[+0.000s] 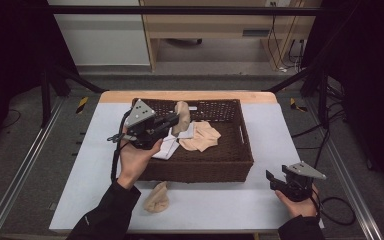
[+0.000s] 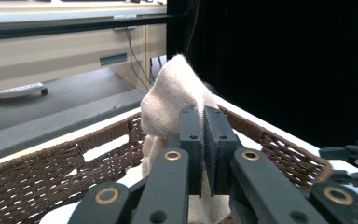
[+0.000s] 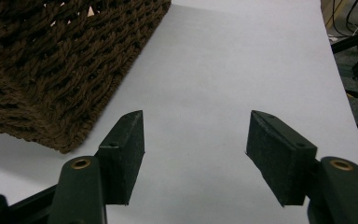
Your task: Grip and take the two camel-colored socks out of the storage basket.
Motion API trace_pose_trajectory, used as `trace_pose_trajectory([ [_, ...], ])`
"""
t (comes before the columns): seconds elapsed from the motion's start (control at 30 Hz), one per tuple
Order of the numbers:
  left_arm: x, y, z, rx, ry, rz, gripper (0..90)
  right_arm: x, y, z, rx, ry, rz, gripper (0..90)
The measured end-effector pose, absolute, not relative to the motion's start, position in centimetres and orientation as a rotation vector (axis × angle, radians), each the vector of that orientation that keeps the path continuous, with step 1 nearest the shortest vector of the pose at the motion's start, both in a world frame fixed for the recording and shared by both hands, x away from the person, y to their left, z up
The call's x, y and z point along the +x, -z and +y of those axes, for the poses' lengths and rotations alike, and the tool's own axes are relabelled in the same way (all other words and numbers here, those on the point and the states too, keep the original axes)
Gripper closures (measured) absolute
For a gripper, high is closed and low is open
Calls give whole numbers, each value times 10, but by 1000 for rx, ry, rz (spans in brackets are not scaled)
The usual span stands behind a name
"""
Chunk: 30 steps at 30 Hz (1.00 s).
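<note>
Two black two-jaw grippers are at work over a white-topped table point(image 1: 220, 210). The left gripper point(image 1: 177, 119) hangs above the dark brown woven wicker basket point(image 1: 200, 167), its jaws pressed together on a beige cloth sock point(image 1: 182, 115) that stands lifted over the basket's far half. In the left gripper view the same sock point(image 2: 172, 100) rises between and behind the closed pads, with the basket's woven wall point(image 2: 51, 168) below it. More pieces lie inside the basket: a crumpled beige sock point(image 1: 201, 137) near the middle and a white cloth point(image 1: 172, 142) just beside it. Another beige sock point(image 1: 157, 198) lies on the table, just in front of the basket's near wall. The right gripper point(image 1: 275, 179) rests near the table's right front corner, well apart from the basket, its jaws wide apart with nothing between them; its own view shows bare tabletop point(image 3: 223, 70) between the pads.
</note>
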<state>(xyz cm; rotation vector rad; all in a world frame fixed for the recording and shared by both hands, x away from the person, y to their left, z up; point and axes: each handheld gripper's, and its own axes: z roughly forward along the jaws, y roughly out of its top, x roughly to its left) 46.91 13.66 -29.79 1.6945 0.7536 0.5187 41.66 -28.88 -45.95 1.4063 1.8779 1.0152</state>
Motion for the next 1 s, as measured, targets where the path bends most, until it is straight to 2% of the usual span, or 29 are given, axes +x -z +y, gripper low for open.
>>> trace_pose_trajectory([
  [0.53, 412, 297, 175, 1645, -499, 642, 861, 414, 460, -287, 1398, -1007, 1884, 370],
  [1.0, 372, 314, 178, 1714, -477, 577, 861, 412, 459, -286, 1393, -1006, 1886, 372],
])
